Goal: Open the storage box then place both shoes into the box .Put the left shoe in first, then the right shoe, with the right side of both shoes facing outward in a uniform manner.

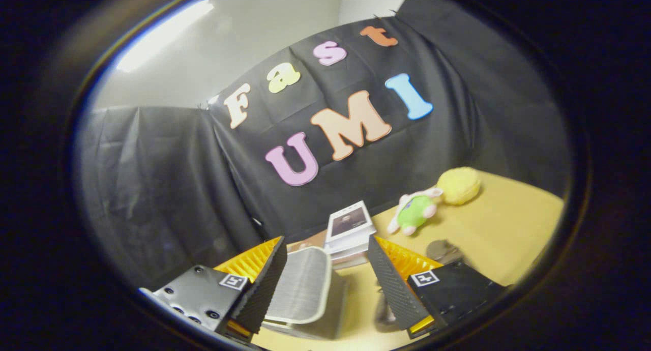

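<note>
Gripper (325, 285): fingers spread wide, holding nothing; ridged, wedge-shaped faces, angled up over the table.

Shoe (302, 290): pale, ribbed sole, rounded outline, lying on its side betw. the fingers but nearer one of them; no clear contact. Looks like the sole faces the camera; which shoe of the pair, can't tell. Prob. lined up for a pinch across the sole edge.

Storage box: can't say where it is.

Table (498, 229): flat, tan, matte.

Books (351, 229): small stack, glossy covers, just beyond the shoe, by the cloth wall.

Plush toy (432, 201): soft, green body, fuzzy yellow head, lying on the table well apart from the shoe; not task-related.

Dark blurred item (442, 249): beside one fingertip, unidentifiable.
</note>
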{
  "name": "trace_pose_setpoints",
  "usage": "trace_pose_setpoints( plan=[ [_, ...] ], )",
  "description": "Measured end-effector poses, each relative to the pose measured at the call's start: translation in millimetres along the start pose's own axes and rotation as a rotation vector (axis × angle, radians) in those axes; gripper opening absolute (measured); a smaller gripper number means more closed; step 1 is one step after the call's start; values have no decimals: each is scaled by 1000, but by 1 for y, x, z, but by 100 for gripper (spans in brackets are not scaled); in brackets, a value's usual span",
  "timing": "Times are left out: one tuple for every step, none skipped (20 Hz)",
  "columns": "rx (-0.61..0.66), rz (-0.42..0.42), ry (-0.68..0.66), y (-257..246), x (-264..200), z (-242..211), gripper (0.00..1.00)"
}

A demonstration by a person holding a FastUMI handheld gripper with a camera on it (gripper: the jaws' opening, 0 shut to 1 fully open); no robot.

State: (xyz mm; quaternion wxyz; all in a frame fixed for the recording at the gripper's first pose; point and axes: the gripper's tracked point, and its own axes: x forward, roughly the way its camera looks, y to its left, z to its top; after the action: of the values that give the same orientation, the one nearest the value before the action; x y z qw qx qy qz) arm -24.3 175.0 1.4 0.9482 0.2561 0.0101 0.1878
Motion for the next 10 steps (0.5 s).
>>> trace_pose_setpoints(
  plan=[
    [47, 17, 14, 8, 0, -10, 99],
    [91, 30, 29, 13, 4, -21, 99],
    [140, 40, 40, 18, 5, -32, 99],
    [196, 46, 51, 22, 3, -42, 99],
    [256, 40, 61, 24, 4, -53, 99],
    [312, 29, 71, 24, 4, -65, 99],
    [361, 11, 81, 23, 5, -77, 99],
    [408, -8, 90, 21, 7, -89, 99],
    [452, -26, 93, 18, 9, -99, 99],
    [499, -48, 93, 15, 9, -108, 99]
  ],
)
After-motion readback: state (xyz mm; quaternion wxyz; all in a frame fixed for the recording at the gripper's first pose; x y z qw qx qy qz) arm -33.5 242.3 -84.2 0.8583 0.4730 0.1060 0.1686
